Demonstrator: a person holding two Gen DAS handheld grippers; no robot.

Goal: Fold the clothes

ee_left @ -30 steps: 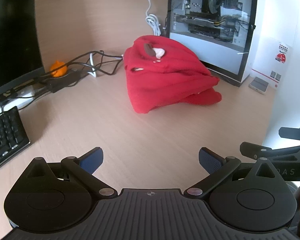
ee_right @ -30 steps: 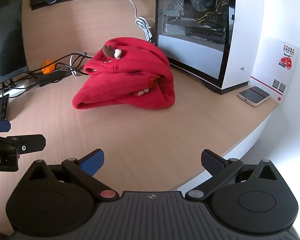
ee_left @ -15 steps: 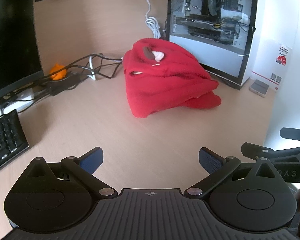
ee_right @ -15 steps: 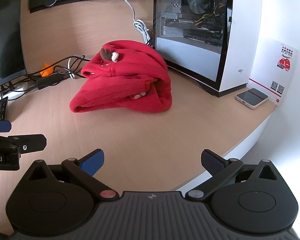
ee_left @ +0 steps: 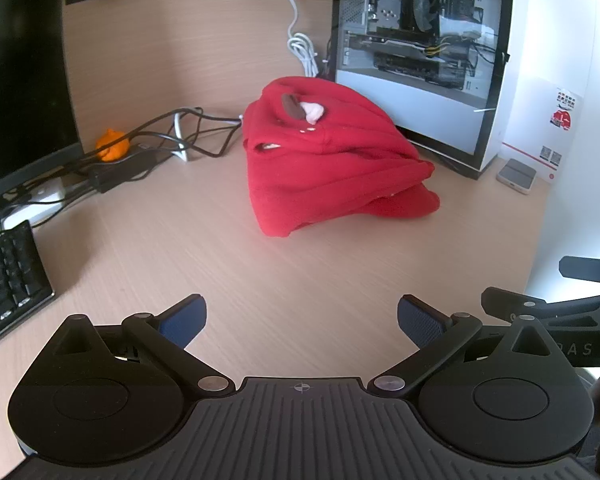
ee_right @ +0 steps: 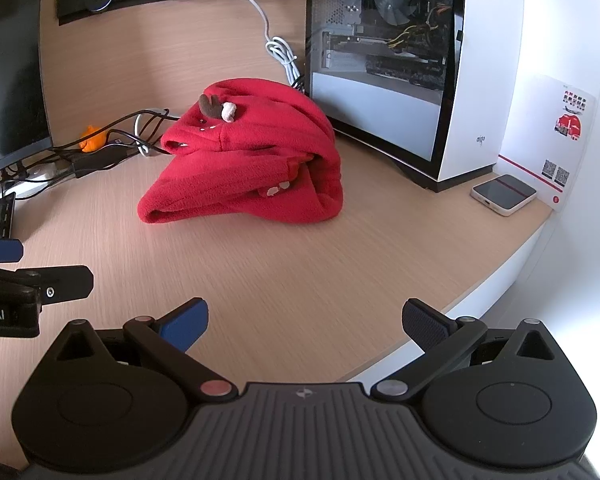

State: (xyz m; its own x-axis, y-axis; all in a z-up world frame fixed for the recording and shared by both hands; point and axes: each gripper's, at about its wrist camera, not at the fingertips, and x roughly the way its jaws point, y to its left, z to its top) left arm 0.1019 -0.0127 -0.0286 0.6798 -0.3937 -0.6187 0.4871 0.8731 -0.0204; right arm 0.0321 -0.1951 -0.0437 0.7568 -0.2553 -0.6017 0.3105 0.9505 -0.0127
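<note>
— Jaws on your left gripper (ee_left: 300, 322) and right gripper (ee_right: 305, 322)?
— Both spread wide, holding nothing. Your folded red garment (ee_left: 332, 156) lies on the desk (ee_left: 260, 272) ahead, beside the computer case (ee_right: 400, 60).
— Any difference between views?
— Only your right view shows the garment's open fold; your left shows more keyboard (ee_left: 8, 272).

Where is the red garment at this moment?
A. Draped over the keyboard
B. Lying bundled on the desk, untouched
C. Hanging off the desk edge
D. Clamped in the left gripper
B: the red garment sits in a heap on the desk, well ahead of both open grippers.
</note>
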